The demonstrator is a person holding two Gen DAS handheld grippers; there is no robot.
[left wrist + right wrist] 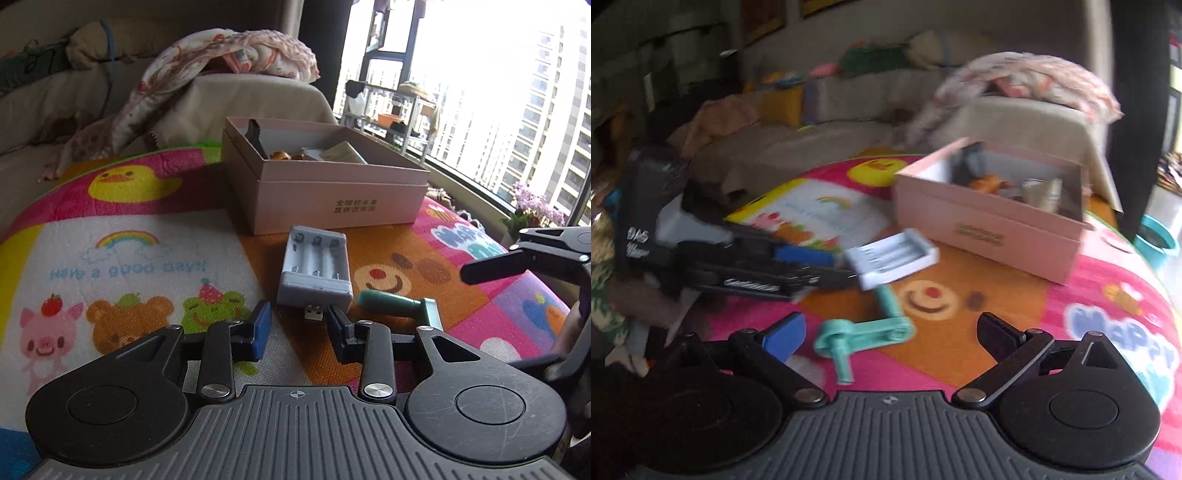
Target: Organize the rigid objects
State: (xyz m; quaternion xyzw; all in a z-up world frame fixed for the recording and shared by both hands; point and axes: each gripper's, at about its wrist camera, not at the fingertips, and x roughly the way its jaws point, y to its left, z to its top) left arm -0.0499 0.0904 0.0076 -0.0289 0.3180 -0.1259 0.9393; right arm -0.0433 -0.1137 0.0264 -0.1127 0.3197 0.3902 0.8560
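Beige sofa (55, 92), bright window (498, 74), cartoon play mat (110, 258)

Daylight glare from the window (480, 74); right wrist view motion-blurred, edges bowed

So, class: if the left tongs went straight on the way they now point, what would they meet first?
Most likely the grey battery charger lying on the mat: its USB plug sits just ahead of the left tongs, whose jaws are apart. Depth is hard to judge.
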